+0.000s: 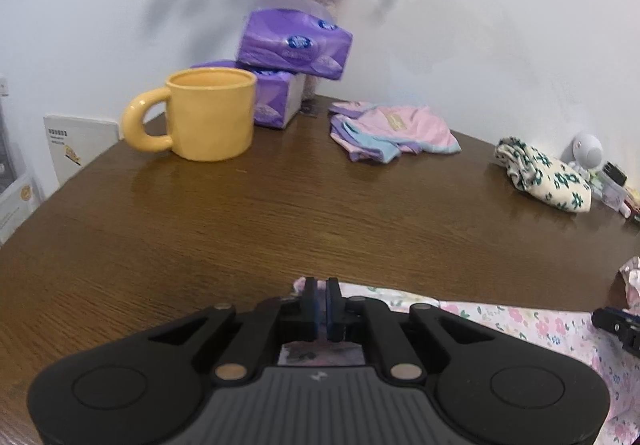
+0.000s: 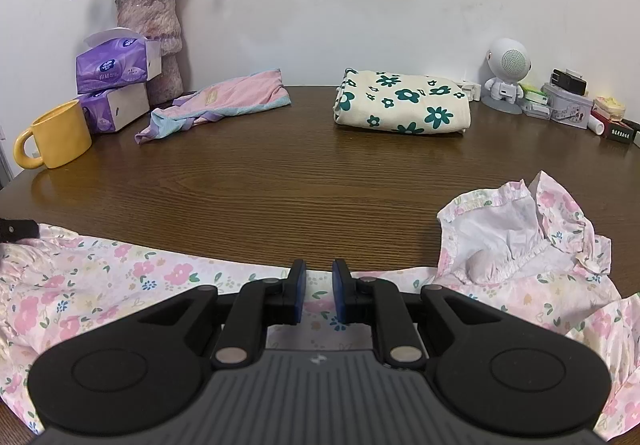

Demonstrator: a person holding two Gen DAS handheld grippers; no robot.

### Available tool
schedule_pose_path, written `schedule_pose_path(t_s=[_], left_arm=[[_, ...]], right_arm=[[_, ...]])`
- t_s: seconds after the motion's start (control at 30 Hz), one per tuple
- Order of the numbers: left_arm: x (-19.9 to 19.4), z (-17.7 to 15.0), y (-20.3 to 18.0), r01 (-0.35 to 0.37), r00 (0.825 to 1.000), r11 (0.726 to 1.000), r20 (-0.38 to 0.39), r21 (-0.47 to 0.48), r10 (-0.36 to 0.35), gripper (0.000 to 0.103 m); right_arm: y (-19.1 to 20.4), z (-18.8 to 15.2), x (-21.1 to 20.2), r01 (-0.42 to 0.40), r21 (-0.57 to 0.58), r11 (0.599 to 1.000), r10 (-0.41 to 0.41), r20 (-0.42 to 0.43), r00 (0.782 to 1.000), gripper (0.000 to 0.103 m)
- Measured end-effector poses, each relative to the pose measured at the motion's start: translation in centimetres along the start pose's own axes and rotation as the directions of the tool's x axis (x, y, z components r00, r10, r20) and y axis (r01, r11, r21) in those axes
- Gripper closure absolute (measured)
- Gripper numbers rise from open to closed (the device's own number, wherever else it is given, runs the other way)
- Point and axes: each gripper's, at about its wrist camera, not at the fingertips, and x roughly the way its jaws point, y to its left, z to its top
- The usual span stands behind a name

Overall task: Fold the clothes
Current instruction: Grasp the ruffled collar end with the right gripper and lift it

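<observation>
Floral garment is spread along the near edge of the tabletop, one ruffled end bunched up at the right. The left tongs are pressed together at its left edge, seemingly pinching the hem. The right tongs are held slightly apart over the cloth, nothing clamped. If lifted by one side only, the thin fabric could be dragged crooked or slip free, spoiling the fold.

Brown wooden table under floral garment, folded clothes, mug.
</observation>
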Motion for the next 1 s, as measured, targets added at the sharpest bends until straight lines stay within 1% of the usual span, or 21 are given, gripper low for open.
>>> schedule_pose_path(t_s=[0.1, 0.17, 0.27, 0.33, 0.4, 0.47, 0.53, 0.57, 0.63, 0.7, 0.77, 0.83, 0.9, 1.0], left_arm=[[-0.9, 0.2, -0.1, 0.016, 1.000, 1.000, 0.015, -0.019, -0.016, 0.092], [-1.7, 0.2, -0.6, 0.051, 0.998, 0.998, 0.022, -0.020, -0.050, 0.083], [-2.7, -0.1, -2.4, 0.104, 0.994, 0.994, 0.027, 0.025, -0.104, 0.079], [-3.1, -0.2, -4.0, 0.150, 0.989, 0.988, 0.013, 0.049, -0.150, 0.078], [-3.0, -0.2, -5.9, 0.210, 0.978, 0.976, -0.027, 0.060, -0.209, 0.078], [-2.8, 0.0, -8.0, 0.266, 0.963, 0.961, -0.069, 0.070, -0.262, 0.078], [-2.5, 0.2, -10.6, 0.306, 0.949, 0.948, -0.104, 0.085, -0.297, 0.078], [-2.2, 0.2, -12.2, 0.320, 0.944, 0.942, -0.120, 0.096, -0.309, 0.077], [-1.8, 0.4, -15.4, 0.349, 0.931, 0.930, -0.152, 0.118, -0.331, 0.076], [-1.0, 0.3, -18.5, 0.368, 0.923, 0.919, -0.173, 0.141, -0.343, 0.075], [0.0, 0.3, -21.6, 0.392, 0.912, 0.908, -0.196, 0.148, -0.361, 0.074], [1.2, 0.2, -24.3, 0.411, 0.900, 0.902, -0.219, 0.132, -0.377, 0.073], [2.4, 0.3, -26.4, 0.413, 0.896, 0.903, -0.233, 0.118, -0.379, 0.073], [4.0, 0.3, -29.2, 0.409, 0.894, 0.906, -0.248, 0.106, -0.374, 0.072]], right_arm=[[0.1, 0.0, -0.1, 0.008, -0.013, 1.000, -0.008, 0.004, 1.000, 0.089], [-0.2, 0.4, -0.7, 0.002, -0.008, 1.000, -0.002, 0.018, 1.000, 0.089], [-0.9, 1.2, -1.8, -0.016, 0.011, 1.000, 0.016, 0.043, 0.999, 0.089], [-1.6, 1.8, -2.6, -0.034, 0.030, 0.999, 0.033, 0.055, 0.998, 0.088], [-3.2, 2.7, -3.3, -0.069, 0.070, 0.995, 0.066, 0.053, 0.996, 0.087], [-5.1, 3.6, -4.2, -0.069, 0.097, 0.993, 0.062, 0.070, 0.996, 0.085], [-7.1, 4.6, -4.9, -0.022, 0.115, 0.993, 0.012, 0.088, 0.996, 0.080], [-8.2, 5.0, -5.2, 0.007, 0.124, 0.992, -0.019, 0.096, 0.995, 0.079], [-10.7, 6.1, -5.2, 0.069, 0.157, 0.985, -0.082, 0.077, 0.994, 0.079], [-13.0, 6.8, -4.5, 0.104, 0.193, 0.976, -0.113, 0.036, 0.993, 0.079], [-15.4, 7.5, -3.4, 0.116, 0.226, 0.967, -0.117, -0.012, 0.993, 0.078], [-16.8, 7.8, -2.5, 0.126, 0.237, 0.963, -0.118, -0.048, 0.992, 0.077], [-18.0, 8.2, -1.6, 0.133, 0.243, 0.961, -0.118, -0.077, 0.990, 0.073], [-18.5, 8.7, -0.5, 0.117, 0.224, 0.968, -0.099, -0.090, 0.991, 0.069]])
